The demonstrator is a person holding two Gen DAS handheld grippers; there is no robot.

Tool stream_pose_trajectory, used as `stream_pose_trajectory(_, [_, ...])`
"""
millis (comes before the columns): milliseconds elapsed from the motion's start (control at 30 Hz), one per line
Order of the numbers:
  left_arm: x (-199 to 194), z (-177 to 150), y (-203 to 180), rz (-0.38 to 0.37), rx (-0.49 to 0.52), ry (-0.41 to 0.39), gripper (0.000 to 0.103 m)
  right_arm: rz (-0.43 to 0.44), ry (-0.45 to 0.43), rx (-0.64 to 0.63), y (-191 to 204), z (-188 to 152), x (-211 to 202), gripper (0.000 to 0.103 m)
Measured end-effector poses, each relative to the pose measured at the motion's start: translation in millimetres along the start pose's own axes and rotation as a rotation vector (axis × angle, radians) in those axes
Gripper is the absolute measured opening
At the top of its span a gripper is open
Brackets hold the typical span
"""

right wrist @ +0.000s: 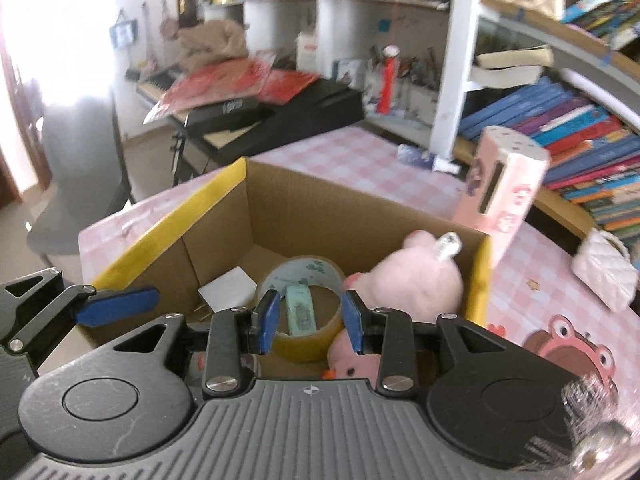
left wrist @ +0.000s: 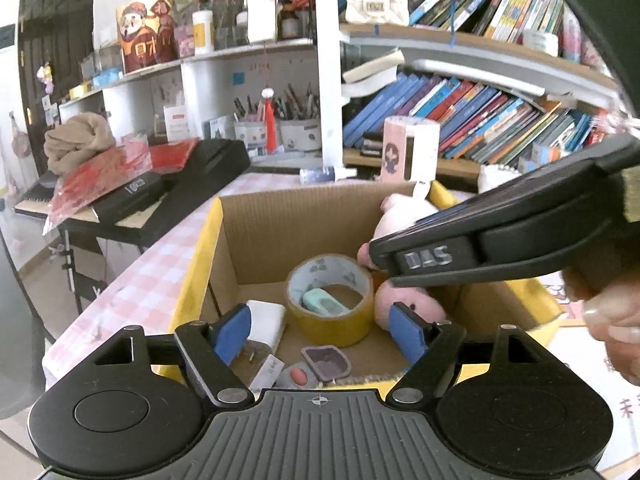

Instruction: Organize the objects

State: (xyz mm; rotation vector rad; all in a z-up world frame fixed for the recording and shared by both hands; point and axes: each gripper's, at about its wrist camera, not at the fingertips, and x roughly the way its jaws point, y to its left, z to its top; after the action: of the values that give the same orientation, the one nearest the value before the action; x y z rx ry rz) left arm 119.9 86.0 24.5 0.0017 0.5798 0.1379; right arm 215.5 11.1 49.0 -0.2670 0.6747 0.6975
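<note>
Left wrist view: left tongs spread, nothing between them, above the cardboard box on the pink-check counter. Inside lie a tape roll and a pink plush. Right unit reads "DAS".

Right wrist view: right tongs partly spread, empty, over the tape roll; the pink plush lies beside it in the box.

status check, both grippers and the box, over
Left gripper open, empty, over cardboard box. Right gripper open, empty. Tape roll, pink plush in the box. Nothing blocking.
</note>
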Motion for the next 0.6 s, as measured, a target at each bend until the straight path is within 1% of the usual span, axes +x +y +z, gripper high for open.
stream_pose_trajectory(167, [-21,-4,2,-0.017,-0.007,-0.016,0.079,-0.064,-0.06,0.066,-2,-10,-37,0.033])
stream_pose_trajectory(233, [-30,-6,4,-0.019,-0.011,-0.024,0.081,-0.093,-0.082,0.097,-3,-16,-50,0.033])
stream_pose_trajectory(267, [-35,-7,5,-0.021,-0.015,-0.03,0.084,-0.107,-0.089,0.111,-3,-21,-57,0.033])
stream_pose_trajectory(467, [-60,-15,13,-0.027,-0.044,-0.048,0.085,-0.194,-0.115,0.18,-1,-45,-87,0.033])
stream_pose_trajectory(600, [-75,-26,15,-0.016,-0.061,-0.043,0.09,-0.243,-0.12,0.213,5,-65,-101,0.033])
